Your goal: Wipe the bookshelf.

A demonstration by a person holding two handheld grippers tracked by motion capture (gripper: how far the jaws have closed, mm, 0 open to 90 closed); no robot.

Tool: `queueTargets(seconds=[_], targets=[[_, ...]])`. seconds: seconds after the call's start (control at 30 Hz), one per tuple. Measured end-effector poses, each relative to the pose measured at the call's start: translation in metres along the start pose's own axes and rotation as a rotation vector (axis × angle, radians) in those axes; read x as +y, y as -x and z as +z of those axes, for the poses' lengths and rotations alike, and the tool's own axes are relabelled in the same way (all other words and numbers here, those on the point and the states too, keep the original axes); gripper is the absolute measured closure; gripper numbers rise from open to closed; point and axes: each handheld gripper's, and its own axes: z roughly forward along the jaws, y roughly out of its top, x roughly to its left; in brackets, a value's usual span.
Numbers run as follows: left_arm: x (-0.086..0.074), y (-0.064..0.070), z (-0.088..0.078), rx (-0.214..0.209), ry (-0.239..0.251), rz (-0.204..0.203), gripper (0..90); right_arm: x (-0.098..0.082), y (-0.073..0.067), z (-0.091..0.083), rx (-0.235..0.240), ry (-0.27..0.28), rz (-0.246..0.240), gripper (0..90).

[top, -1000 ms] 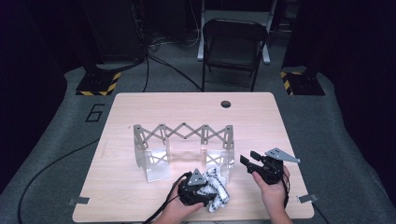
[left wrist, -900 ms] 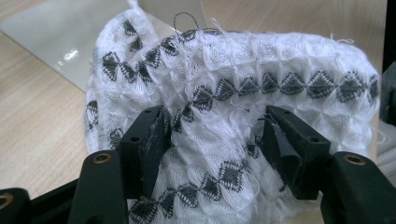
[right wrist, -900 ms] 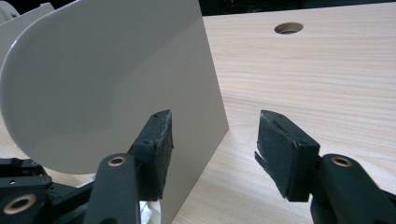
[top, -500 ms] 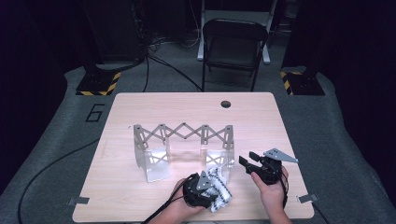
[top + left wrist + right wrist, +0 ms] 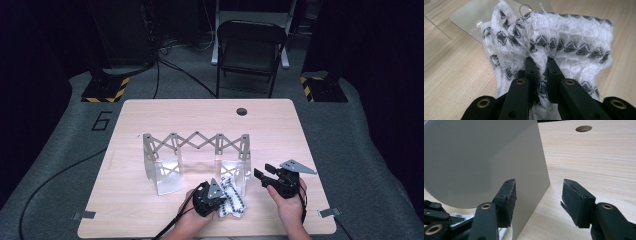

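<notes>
Near the desk's (image 5: 150,210) front edge, the left gripper (image 5: 540,62) has just clenched on the patterned cloth (image 5: 564,37) to lift it; the right gripper (image 5: 537,197) waits released beside the rack (image 5: 195,145).

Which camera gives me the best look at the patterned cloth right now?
The left gripper view: the white cloth with its dark triangle pattern is close up there, pinched between the left gripper jaws. The high view shows it small, bunched at the table's near edge. The right gripper view catches just a sliver, bottom left.
</notes>
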Motion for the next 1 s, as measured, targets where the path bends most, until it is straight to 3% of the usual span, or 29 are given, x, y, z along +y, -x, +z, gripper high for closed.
queueTargets(seconds=[0.07,0.23,0.27,0.3,0.4,0.5,0.6,0.7,0.77,1.0], targets=[[0.006,-0.002,-0.009,0.012,0.033,-0.008,83.0,0.000,0.001,0.001,-0.003,0.001,-0.006,44.8],[0.031,-0.002,-0.038,0.040,0.182,-0.025,83.1,0.000,0.000,0.001,0.000,0.001,-0.003,44.7],[0.042,-0.003,-0.046,0.044,0.229,-0.025,83.1,0.000,-0.001,0.002,0.000,0.002,-0.007,44.5],[0.042,-0.003,-0.046,0.044,0.229,-0.025,83.0,0.000,-0.001,0.002,0.000,0.002,-0.007,44.5],[0.062,-0.006,-0.057,0.087,0.291,-0.013,83.0,0.000,-0.004,0.004,-0.001,0.007,-0.013,44.6],[0.078,-0.014,-0.058,0.121,0.335,-0.046,83.0,0.001,-0.006,0.008,-0.001,0.010,-0.023,44.7],[0.093,-0.021,-0.054,0.144,0.342,-0.064,82.9,0.002,-0.007,0.013,0.004,0.023,-0.025,44.7],[0.105,-0.023,-0.047,0.142,0.346,-0.094,82.7,0.004,-0.009,0.016,0.008,0.043,-0.035,44.4],[0.115,-0.024,-0.040,0.151,0.348,-0.105,82.3,0.007,-0.008,0.018,0.002,0.069,-0.014,41.5],[0.127,-0.017,-0.022,0.164,0.321,-0.121,81.3,0.009,-0.006,0.018,0.008,0.081,0.014,38.6]])
